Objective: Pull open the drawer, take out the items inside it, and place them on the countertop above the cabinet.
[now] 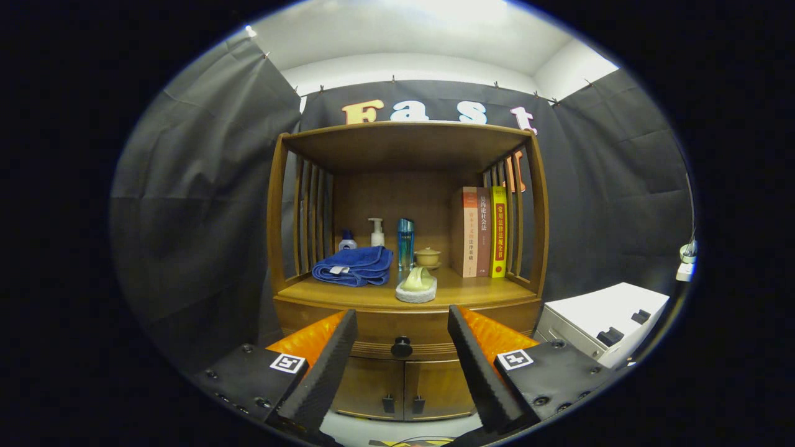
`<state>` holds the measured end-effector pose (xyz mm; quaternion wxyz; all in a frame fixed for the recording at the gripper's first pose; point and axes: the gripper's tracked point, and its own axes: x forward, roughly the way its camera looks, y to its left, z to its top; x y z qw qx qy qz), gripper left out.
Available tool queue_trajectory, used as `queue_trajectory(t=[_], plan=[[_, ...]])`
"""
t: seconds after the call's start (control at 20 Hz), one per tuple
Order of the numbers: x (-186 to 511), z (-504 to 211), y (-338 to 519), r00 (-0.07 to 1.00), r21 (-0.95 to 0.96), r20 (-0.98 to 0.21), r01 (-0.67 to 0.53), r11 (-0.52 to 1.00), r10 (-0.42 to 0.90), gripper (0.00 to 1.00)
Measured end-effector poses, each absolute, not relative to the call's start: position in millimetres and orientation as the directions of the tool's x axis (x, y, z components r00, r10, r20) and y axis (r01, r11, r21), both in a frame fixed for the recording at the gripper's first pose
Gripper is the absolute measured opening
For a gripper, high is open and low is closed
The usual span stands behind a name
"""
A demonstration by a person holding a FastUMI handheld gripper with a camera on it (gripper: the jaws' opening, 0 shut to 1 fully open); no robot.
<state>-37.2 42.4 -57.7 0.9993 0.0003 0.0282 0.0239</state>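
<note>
A wooden cabinet stands ahead with a shut drawer (404,332) under its countertop (348,293). The drawer's dark round knob (401,346) lies beyond my gripper (402,366), in line with the gap between the fingers. The gripper is open and holds nothing. On the countertop lie a folded blue towel (354,266), a pale sponge-like item on a white pad (417,285), a small lidded bowl (428,257), a blue bottle (405,243), a white pump bottle (376,233), a small blue-capped bottle (347,240) and three upright books (481,231). The drawer's inside is hidden.
Below the drawer are two small cabinet doors (404,388) with dark handles. A white box-like unit (605,323) stands to the cabinet's right. Slatted wooden sides and a top shelf (407,133) enclose the countertop space.
</note>
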Motion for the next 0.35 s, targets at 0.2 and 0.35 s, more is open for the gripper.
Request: queue_trajectory(t=[0.2,0.35], plan=[[-38.0,-58.0,45.2,0.997,0.004,-0.06,-0.052,0.999,0.053,0.96],[-37.4,-56.9,44.6,0.997,0.01,-0.061,-0.052,0.999,0.052,0.96]])
